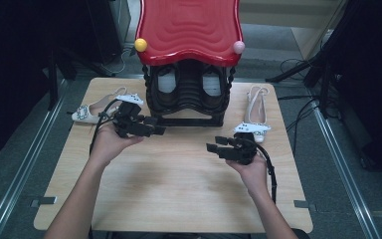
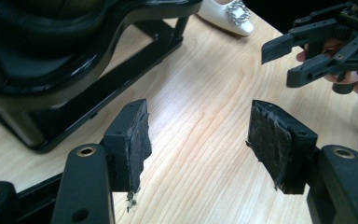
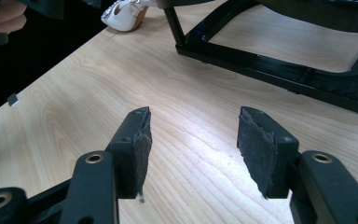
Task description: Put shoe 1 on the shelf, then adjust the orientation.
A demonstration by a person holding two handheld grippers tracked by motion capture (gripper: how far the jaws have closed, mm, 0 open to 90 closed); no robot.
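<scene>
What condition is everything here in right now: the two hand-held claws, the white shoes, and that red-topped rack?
Left gripper: open, nothing between its jaws, above the table.
Right gripper: open, empty.
White slingback shoe with jewelled buckle, left of rack: lying on the wooden table, untouched.
White slingback shoe, right of rack: lying flat, untouched.
Black shoe rack with red wavy top: upright, two shoes inside.

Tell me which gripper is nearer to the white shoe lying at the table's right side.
Right. The right gripper sits just in front of the white shoe, close to its toe. The left gripper is across the table, on the far side of the black rack.
</scene>
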